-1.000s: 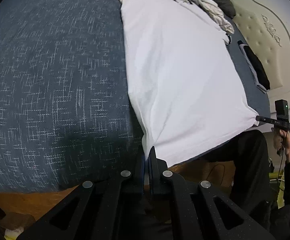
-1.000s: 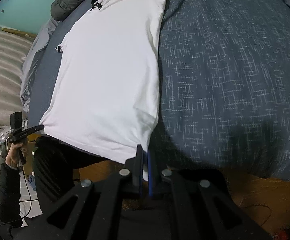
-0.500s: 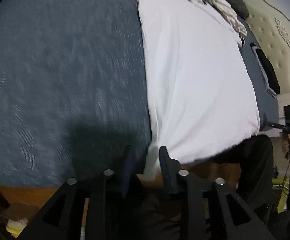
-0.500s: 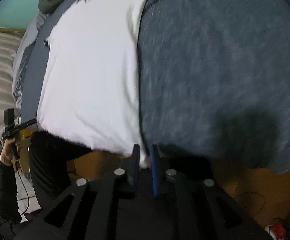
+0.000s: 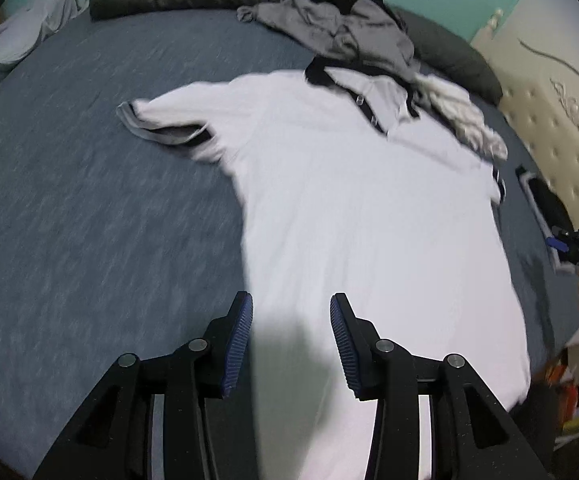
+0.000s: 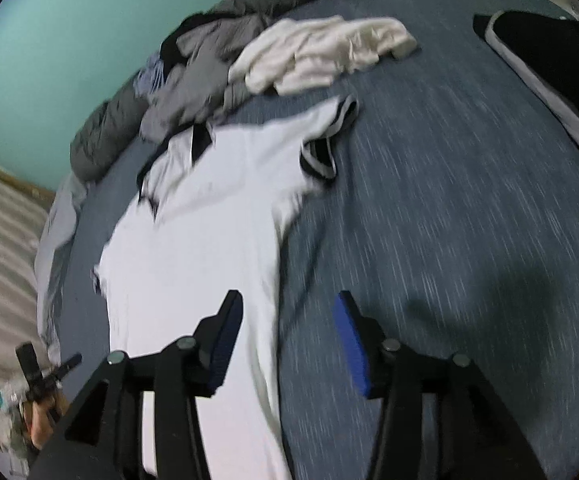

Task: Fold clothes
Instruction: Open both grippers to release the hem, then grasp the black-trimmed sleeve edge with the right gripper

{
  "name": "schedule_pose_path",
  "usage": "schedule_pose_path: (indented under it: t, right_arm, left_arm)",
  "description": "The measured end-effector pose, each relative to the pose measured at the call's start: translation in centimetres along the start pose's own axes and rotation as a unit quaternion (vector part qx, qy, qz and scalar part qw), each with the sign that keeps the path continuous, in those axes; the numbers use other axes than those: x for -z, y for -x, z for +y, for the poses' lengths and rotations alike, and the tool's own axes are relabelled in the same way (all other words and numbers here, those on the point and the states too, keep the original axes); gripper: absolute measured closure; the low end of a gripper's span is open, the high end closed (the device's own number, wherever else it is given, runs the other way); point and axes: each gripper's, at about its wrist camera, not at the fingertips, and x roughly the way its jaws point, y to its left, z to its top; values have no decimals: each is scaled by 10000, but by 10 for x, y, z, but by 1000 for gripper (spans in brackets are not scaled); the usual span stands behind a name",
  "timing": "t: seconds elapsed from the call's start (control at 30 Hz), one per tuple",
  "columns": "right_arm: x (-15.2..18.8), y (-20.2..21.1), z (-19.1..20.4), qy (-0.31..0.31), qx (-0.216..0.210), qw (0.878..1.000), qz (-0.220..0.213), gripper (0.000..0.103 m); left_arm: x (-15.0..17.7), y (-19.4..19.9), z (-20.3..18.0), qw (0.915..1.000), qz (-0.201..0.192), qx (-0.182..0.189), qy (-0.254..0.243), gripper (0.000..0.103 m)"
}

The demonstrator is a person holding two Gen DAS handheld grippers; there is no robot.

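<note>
Left wrist: left claw (image 5: 289, 340) opening, nothing between its pads, above the white shirt (image 5: 369, 220) spread flat on the bed (image 5: 89, 220). Right wrist: right claw (image 6: 287, 340) also opening, empty, over the shirt's edge.

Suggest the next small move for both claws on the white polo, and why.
Probably reach each claw toward a sleeve to fold it inward. The white polo lies flat, collar away, on the blue bed, with both sleeves spread. The left claw and right claw are opening and nothing is gripped; each hangs over a side edge of the shirt's body.
</note>
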Motion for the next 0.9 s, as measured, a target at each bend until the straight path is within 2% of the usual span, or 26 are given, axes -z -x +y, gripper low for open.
schedule_pose_path:
  t: [0.13,0.33,0.53,0.63,0.8,0.9]
  right_arm:
    - [-43,-7,-15,-232,56,9995,-227,46]
    - [-87,-47,-33,-449,287,9974,-493,44]
    - [-115,-75,-42,-394,396,9968,-568,43]
    - [-126,-89,-44,-333,503,9963,-613,43]
    - [-142,-107,-56,-377,686,9947,-664,43]
    - [-147,-115,-59,-361,641,9945,-748,43]
  left_arm:
    - [-20,-28,-12,9997,-200,110,101,57]
    - [-28,-62,-22,9989,-419,116,186,57]
    - [-25,-91,-24,9976,-657,-19,199,57]
    - [-24,-106,-23,9980,-601,-30,213,57]
    - [-27,-107,-19,9974,-689,39,221,57]
    - [-28,-110,-19,9970,-725,73,253,57]
